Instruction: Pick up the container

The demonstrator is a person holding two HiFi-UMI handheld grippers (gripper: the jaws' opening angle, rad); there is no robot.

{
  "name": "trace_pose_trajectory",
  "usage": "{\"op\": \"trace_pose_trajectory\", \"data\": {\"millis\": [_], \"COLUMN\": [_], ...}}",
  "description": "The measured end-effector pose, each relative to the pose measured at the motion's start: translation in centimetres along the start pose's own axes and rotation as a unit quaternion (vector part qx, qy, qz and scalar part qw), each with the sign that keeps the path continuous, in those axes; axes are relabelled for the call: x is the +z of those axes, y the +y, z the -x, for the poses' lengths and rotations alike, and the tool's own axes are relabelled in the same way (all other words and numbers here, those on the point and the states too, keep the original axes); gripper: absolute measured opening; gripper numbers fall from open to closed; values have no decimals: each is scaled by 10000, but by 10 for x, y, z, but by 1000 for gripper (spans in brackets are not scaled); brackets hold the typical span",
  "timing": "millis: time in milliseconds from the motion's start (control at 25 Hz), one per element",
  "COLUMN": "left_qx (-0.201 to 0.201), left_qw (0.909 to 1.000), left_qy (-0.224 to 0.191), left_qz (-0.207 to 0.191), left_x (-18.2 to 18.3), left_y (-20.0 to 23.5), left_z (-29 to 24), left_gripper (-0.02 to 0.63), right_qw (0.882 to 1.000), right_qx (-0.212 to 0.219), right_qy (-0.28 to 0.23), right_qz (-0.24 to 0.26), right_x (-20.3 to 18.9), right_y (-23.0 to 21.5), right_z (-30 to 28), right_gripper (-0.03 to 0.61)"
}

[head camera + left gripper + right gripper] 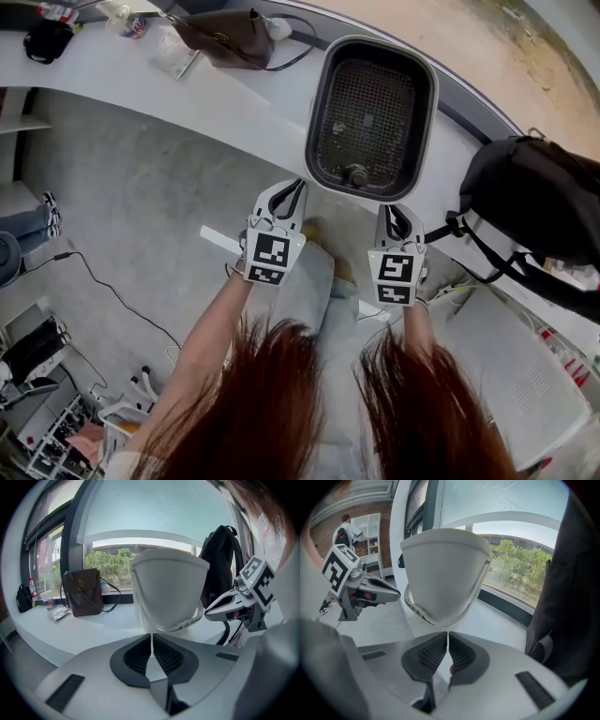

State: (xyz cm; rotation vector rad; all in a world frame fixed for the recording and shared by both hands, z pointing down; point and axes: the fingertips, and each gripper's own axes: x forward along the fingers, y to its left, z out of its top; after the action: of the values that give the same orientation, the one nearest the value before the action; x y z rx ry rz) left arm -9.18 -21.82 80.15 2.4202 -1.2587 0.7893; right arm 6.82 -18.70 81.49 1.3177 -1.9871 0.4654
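There is one container (317, 112), over the curved white counter (141, 84). I cannot tell whether its base touches the counter.

Two hand-held grippers meet the container's near edge. The left hand-held gripper (280, 187) is at its near-left corner and the right hand-held gripper (398, 212) at its near-right corner. On each, the ribbed pads are drawn together to a sliver, nipping a thin pale edge at the foot of the container.

Three bags lie around the container:
- A brown shoulder bag (225, 42) sits to its far left.
- A small black pouch (47, 39) lies further left still.
- A black backpack (534, 202) stands just to its right.

Only the head view looks into the container, showing dark walls, a mesh floor and a round knob by the near rim.

Only the two gripper views show its outside. That is a pale wall, wide at the top and narrowing downward, with a ring near the base. Each of those views also catches the other gripper beside the container.

The right gripper view alone shows one person (345, 528) standing far beyond the container's left, by white shelves.
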Motion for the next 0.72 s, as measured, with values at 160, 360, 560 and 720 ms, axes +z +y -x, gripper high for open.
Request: {"op": "trace_pose_trajectory", "data": {"millis": [160,360,560,720], "left_qx": [-53,-128,-130,-178], "left_qw": [9999,9998,9998,9996], "left_qy": [37,77,9,-62], "left_qz": [-107,-126,-175,-210], "left_x": [-9,-20,-22,-20], "left_y": [2,1,1,-1], "left_z": [-10,-22,-33,-40], "left_gripper": [18,18,18,18], "right_qw": [10000,9999,9997,9997], "right_qx": [-52,-79,-125,-122], "right_qy": [-59,-122,-186,-225], "right_qz": [-5,17,75,66], "right_x": [-4,-7,-8,-7], "right_y": [-1,0,-2,-3], "right_z": [-12,-22,-31,-38], "right_gripper": [26,26,26,26]}}
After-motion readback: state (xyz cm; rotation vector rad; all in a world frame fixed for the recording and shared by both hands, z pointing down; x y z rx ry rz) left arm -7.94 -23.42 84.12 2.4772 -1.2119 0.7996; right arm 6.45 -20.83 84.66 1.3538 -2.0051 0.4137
